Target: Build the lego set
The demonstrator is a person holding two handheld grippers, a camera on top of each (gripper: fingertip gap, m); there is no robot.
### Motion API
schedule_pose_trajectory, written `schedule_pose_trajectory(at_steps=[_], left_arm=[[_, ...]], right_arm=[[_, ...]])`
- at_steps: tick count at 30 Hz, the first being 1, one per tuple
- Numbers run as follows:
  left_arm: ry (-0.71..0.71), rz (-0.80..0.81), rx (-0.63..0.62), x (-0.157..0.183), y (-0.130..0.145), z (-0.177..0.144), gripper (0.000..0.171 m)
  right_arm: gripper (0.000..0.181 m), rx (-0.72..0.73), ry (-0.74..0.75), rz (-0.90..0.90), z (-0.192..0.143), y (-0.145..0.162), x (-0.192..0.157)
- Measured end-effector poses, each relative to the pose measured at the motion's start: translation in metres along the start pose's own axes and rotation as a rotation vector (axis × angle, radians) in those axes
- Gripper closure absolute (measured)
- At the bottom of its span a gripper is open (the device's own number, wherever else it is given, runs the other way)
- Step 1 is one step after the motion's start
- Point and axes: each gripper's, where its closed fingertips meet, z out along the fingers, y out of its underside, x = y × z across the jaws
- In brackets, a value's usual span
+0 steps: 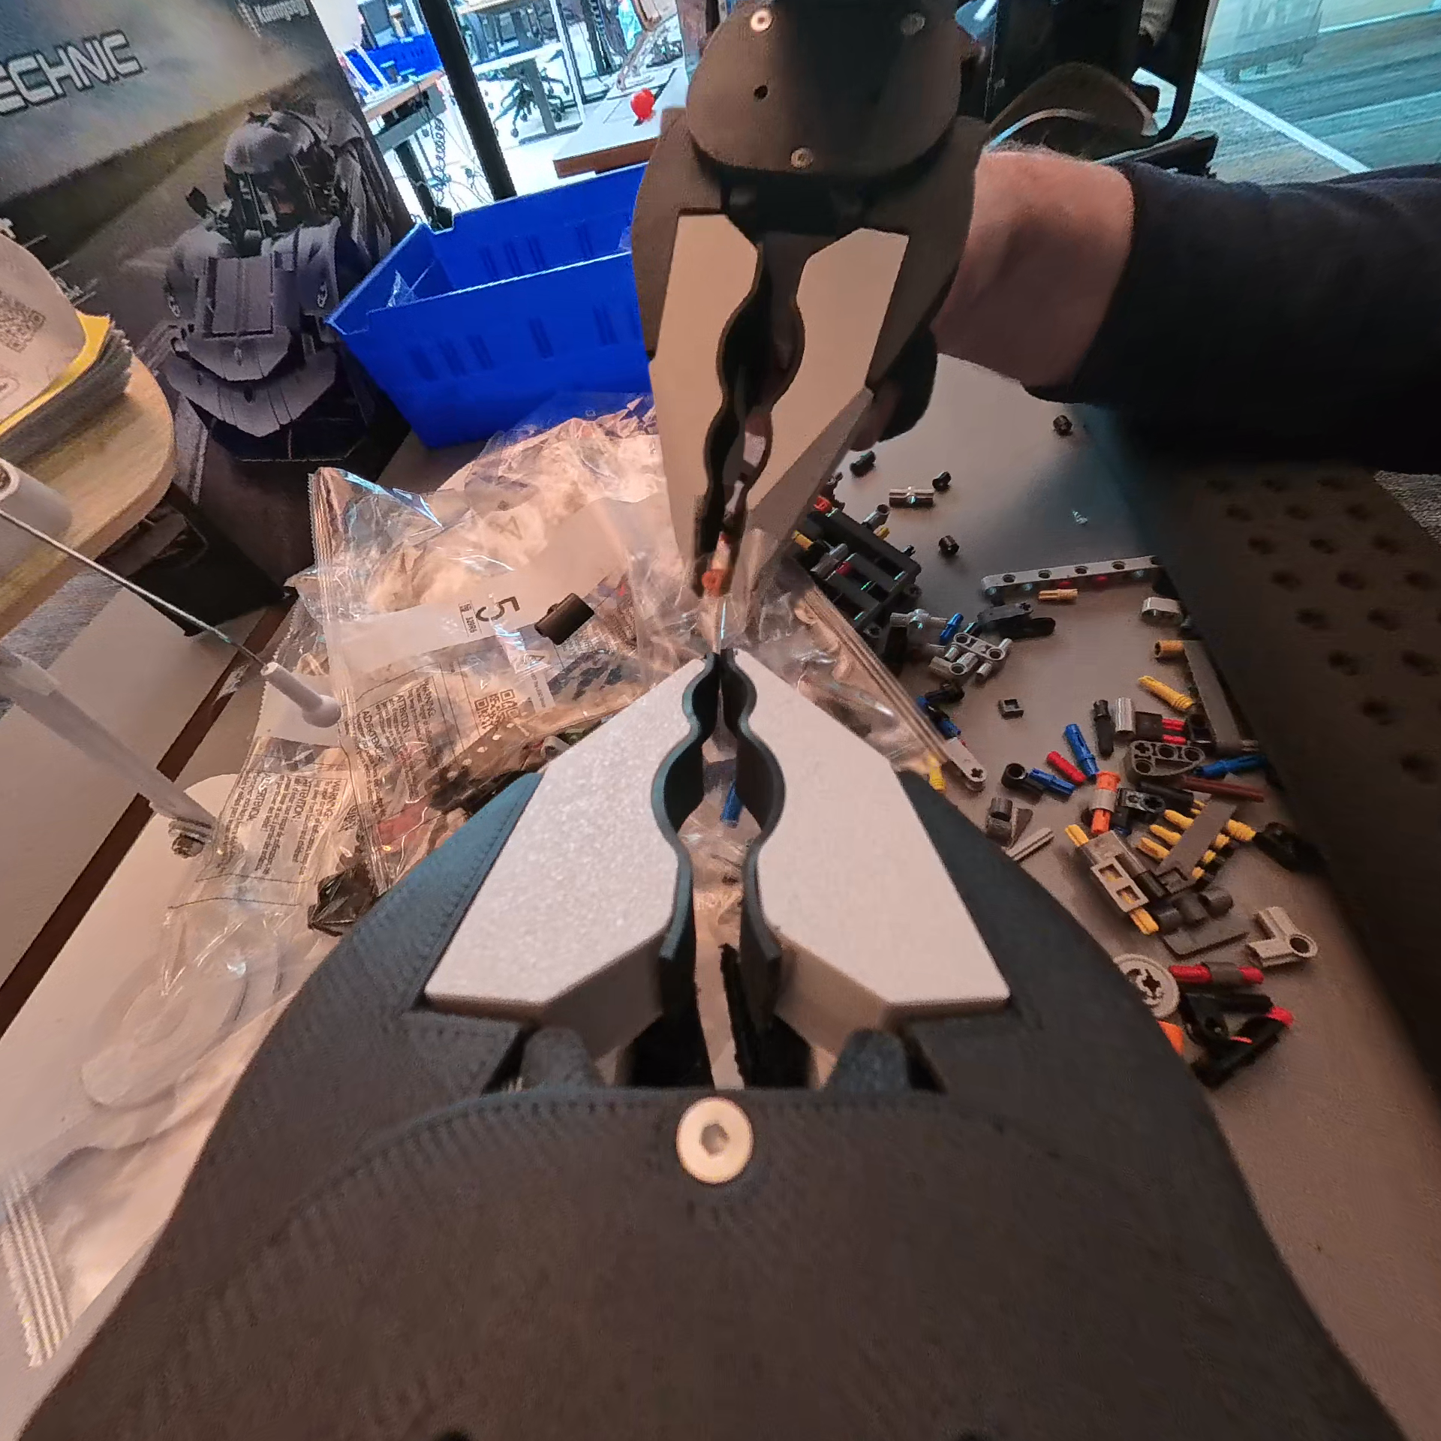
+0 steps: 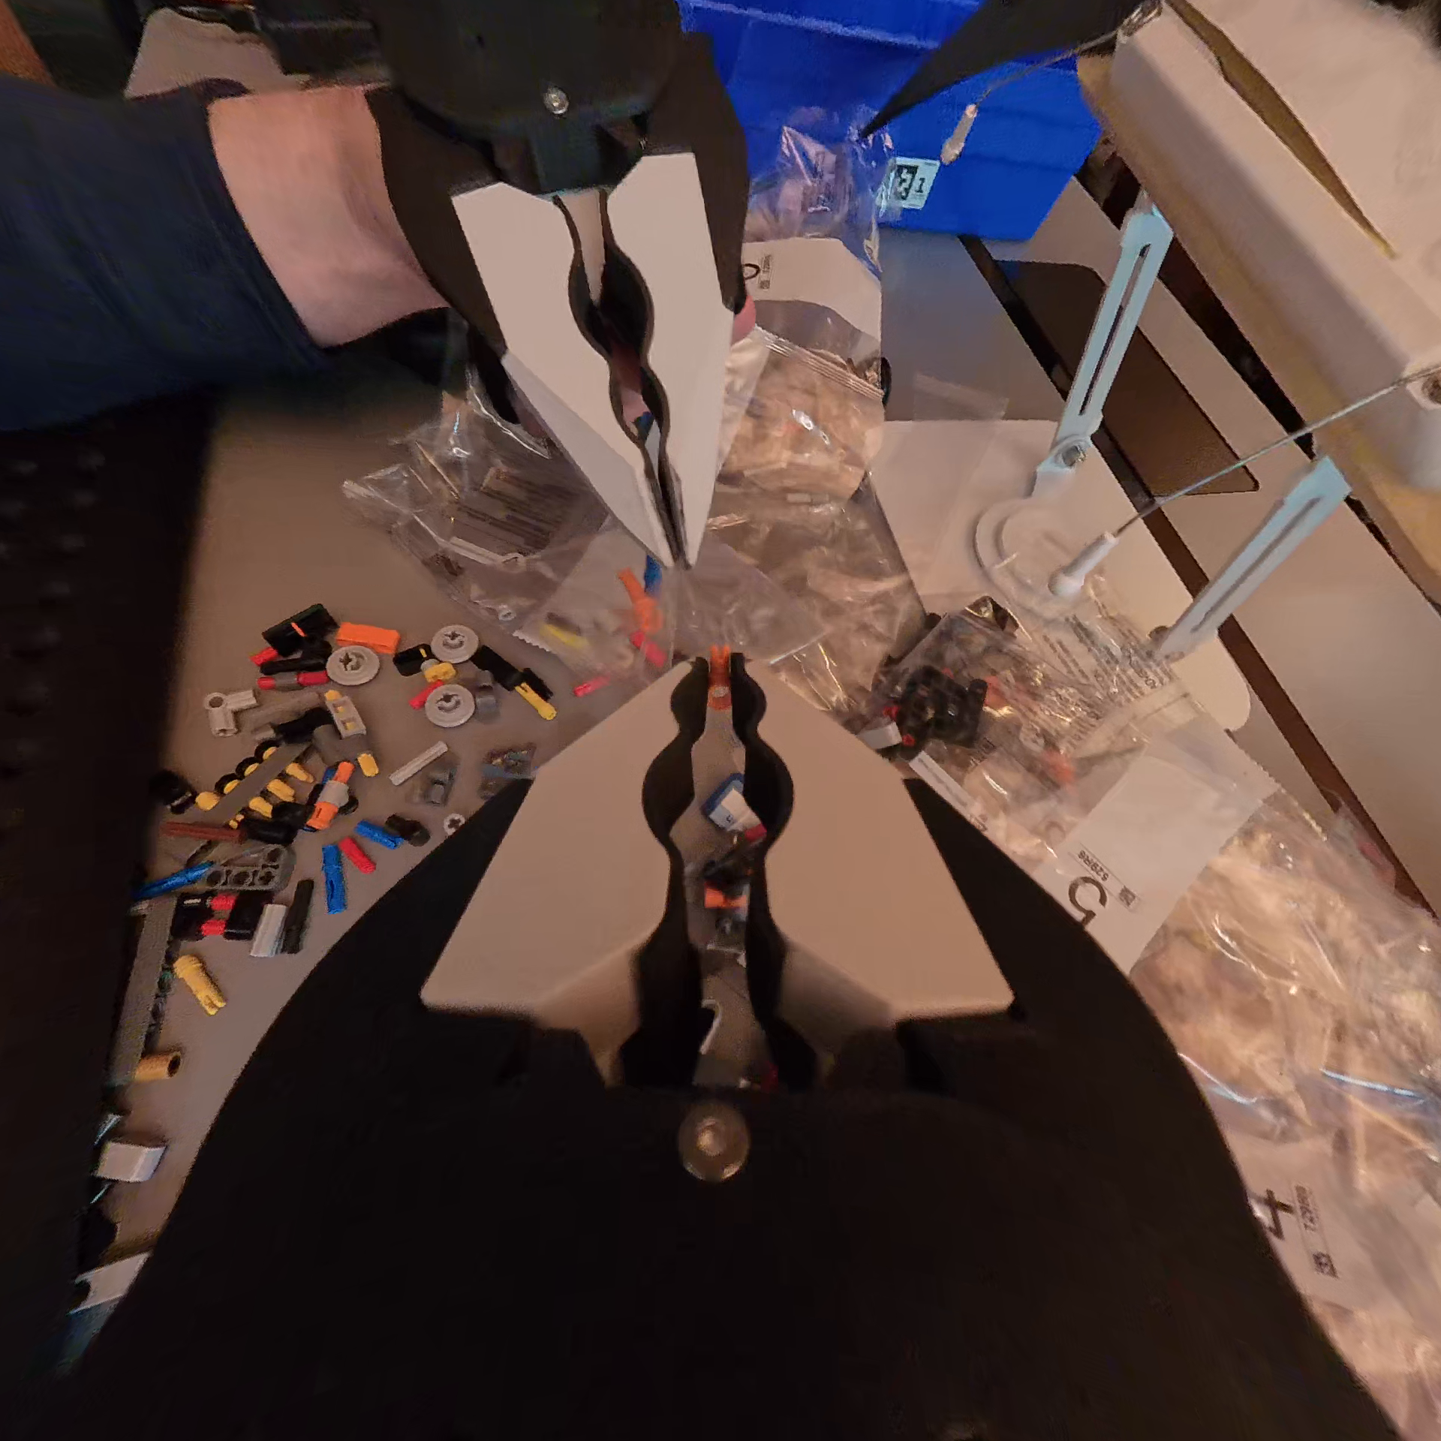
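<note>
A small clear bag (image 2: 616,616) of orange, blue, yellow and red pins hangs between my two grippers. My left gripper (image 1: 721,656) is shut on the bag's film; it also shows in the right wrist view (image 2: 678,557), coming down from the top. My right gripper (image 2: 717,663) is shut on an orange pin (image 2: 718,677) at the bag's near edge; I cannot tell whether film lies between. It shows in the left wrist view (image 1: 721,581) facing my left gripper tip to tip. Loose Technic pieces (image 1: 1131,780) (image 2: 312,748) lie on the grey table.
Numbered clear parts bags (image 1: 468,624) (image 2: 1092,858) pile under and beside the grippers. A black frame assembly (image 1: 858,569), a grey beam (image 1: 1068,577), a blue bin (image 1: 507,312) (image 2: 858,78) and the set's box (image 1: 195,195) stand behind. A white stand (image 2: 1092,374) and a dark perforated mat (image 1: 1325,585) flank the table. Left and right tips are no more than a few centimetres apart. The grey beam (image 1: 1068,577) is about equally far from each gripper, around 20 cm.
</note>
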Motion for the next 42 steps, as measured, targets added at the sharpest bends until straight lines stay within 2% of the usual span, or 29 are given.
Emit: schedule_pose_trajectory(at_steps=[9,18,28,34,38,42], left_arm=[[0.003,-0.010,0.019,0.000,-0.002,0.001,0.171],[0.005,-0.009,0.024,0.001,-0.003,0.004,0.171],[-0.003,-0.017,0.070,-0.001,-0.010,0.001,0.171],[-0.016,-0.011,0.084,-0.003,-0.012,0.000,0.171],[-0.019,-0.005,0.083,-0.003,-0.013,0.001,0.171],[-0.014,0.004,0.084,-0.001,-0.014,0.001,0.171]], right_arm=[[0.178,0.052,-0.028,0.007,-0.003,-0.011,-0.006],[0.175,0.018,-0.029,0.023,0.008,-0.004,-0.008],[0.167,0.090,0.043,0.045,-0.004,-0.016,0.007],[0.161,0.095,0.116,0.148,-0.013,-0.011,0.028],[0.152,0.064,0.036,0.217,-0.006,-0.002,0.020],[0.154,0.061,-0.014,0.227,-0.001,-0.001,0.013]])
